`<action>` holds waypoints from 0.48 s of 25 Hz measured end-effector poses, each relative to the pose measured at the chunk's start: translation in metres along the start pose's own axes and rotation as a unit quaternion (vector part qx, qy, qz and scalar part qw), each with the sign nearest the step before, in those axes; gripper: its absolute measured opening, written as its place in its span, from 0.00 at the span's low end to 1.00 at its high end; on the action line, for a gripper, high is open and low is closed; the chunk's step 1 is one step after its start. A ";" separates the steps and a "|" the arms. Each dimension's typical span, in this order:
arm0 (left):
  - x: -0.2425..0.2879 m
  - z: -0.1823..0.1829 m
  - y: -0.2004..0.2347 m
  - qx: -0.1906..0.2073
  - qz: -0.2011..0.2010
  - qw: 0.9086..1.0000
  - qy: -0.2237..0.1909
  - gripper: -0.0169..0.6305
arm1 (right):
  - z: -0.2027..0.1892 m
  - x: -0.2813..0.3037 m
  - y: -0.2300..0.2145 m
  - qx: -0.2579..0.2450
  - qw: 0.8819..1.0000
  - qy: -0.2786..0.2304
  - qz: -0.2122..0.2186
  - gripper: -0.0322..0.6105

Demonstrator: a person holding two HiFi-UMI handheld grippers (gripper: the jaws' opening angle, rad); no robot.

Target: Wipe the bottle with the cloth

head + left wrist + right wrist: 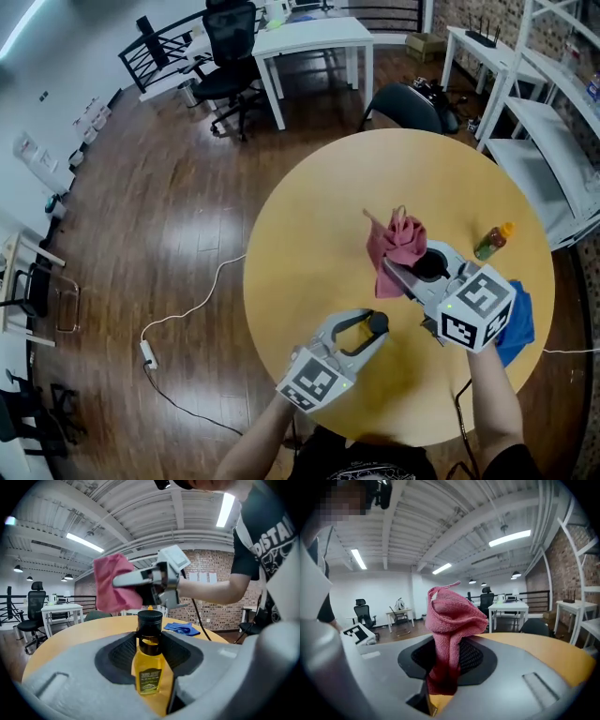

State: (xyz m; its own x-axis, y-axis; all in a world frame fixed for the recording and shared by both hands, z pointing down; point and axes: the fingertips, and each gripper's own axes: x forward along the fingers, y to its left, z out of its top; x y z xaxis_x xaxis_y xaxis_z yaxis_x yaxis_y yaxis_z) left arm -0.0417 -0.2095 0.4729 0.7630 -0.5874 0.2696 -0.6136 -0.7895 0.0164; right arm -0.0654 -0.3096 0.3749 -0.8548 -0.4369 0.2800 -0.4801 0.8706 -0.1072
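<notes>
left gripper (367,330), over the table's (309,244) near edge, has its jaws part-way apart and clamped on the small bottle (149,665) of yellow liquid, just under its black cap. right gripper (394,274), nearer the table's middle, is closed on the bunched lower end of the pink cloth (450,620), which is raised clear of the tabletop. the bottle looks rigid, smooth and probably slippery, so a grip below the cap suits it. the cloth is light and limp, and its loose top fold is free for wiping.
</notes>
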 end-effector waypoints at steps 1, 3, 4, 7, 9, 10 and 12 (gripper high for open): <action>0.001 0.000 0.000 0.000 -0.002 1.000 -0.001 0.27 | 0.015 -0.015 0.008 -0.008 1.000 -0.022 -0.013 0.21; 0.002 0.000 -0.002 0.002 -0.006 1.000 -0.003 0.27 | 0.037 -0.040 0.026 -0.020 0.998 -0.057 -0.032 0.21; 0.002 0.000 -0.003 0.002 -0.007 1.000 -0.003 0.27 | 0.044 -0.051 0.036 -0.023 0.997 -0.070 -0.039 0.21; -0.001 0.002 -0.004 0.004 -0.014 1.000 -0.007 0.27 | 0.055 -0.071 0.067 -0.018 0.995 -0.089 -0.050 0.21; -0.002 0.003 -0.004 0.003 -0.017 1.000 -0.009 0.27 | 0.053 -0.077 0.087 -0.014 0.994 -0.092 -0.050 0.21; -0.002 0.002 -0.003 0.002 -0.018 1.000 -0.009 0.28 | 0.050 -0.078 0.096 -0.012 0.995 -0.091 -0.048 0.21; -0.003 0.000 -0.003 0.003 -0.021 1.000 -0.007 0.32 | 0.041 -0.079 0.111 -0.006 0.995 -0.087 -0.042 0.21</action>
State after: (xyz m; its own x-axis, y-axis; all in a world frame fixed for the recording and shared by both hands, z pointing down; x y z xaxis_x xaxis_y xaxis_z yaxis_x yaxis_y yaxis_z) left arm -0.0426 -0.2057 0.4716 0.7907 -0.5561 0.2559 -0.5799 -0.8144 0.0221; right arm -0.0597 -0.1876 0.3022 -0.8329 -0.5405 0.1189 -0.5506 0.8310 -0.0790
